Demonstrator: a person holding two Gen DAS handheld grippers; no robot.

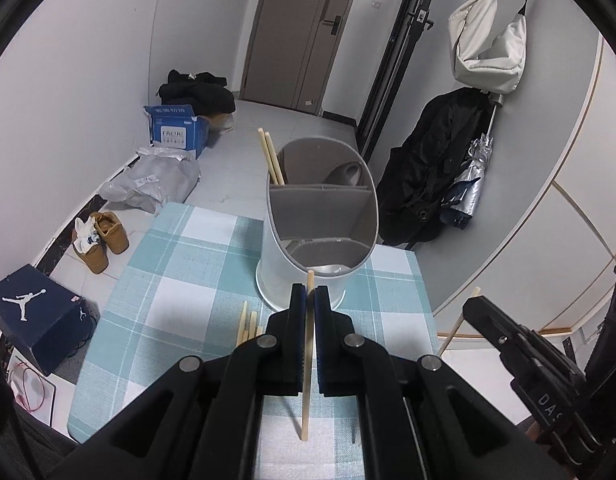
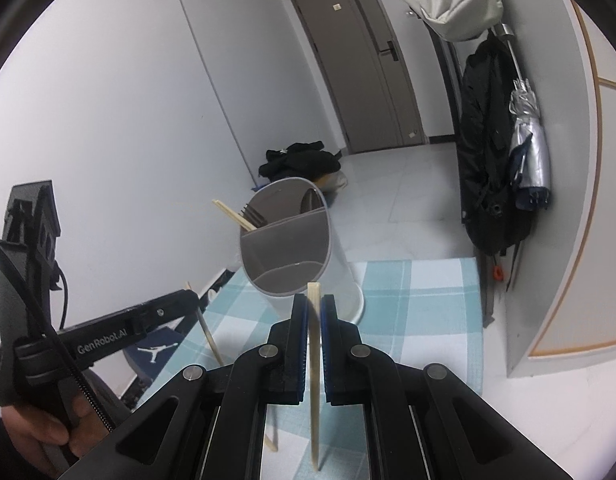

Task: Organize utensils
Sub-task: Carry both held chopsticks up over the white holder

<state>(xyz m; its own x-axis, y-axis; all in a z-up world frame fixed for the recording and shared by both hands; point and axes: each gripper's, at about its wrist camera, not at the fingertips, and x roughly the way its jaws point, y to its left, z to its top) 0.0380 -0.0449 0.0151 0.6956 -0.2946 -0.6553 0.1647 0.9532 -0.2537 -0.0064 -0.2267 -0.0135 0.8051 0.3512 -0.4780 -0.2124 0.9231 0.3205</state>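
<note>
My left gripper (image 1: 310, 292) is shut on a pale wooden chopstick (image 1: 306, 360) that stands nearly upright between its pads. My right gripper (image 2: 315, 300) is likewise shut on a second chopstick (image 2: 314, 380). Just beyond both stands a grey-and-white utensil holder (image 1: 320, 216) with divided compartments, on a table with a blue-checked cloth (image 1: 179, 264). Two chopsticks (image 1: 269, 160) lean in its far left compartment, and a grey spoon (image 1: 344, 172) lies in the far right one. Several loose chopsticks (image 1: 247, 322) lie on the cloth left of the left gripper. Each gripper shows at the edge of the other's view.
The table ends just behind the holder (image 2: 287, 236); the floor beyond holds a blue box (image 1: 177, 130), a plastic bag (image 1: 155, 180), tan shoes (image 1: 99, 240) and a dark shoebox (image 1: 31, 312). A black coat (image 1: 432, 168) and an umbrella (image 2: 528, 152) hang on the right wall.
</note>
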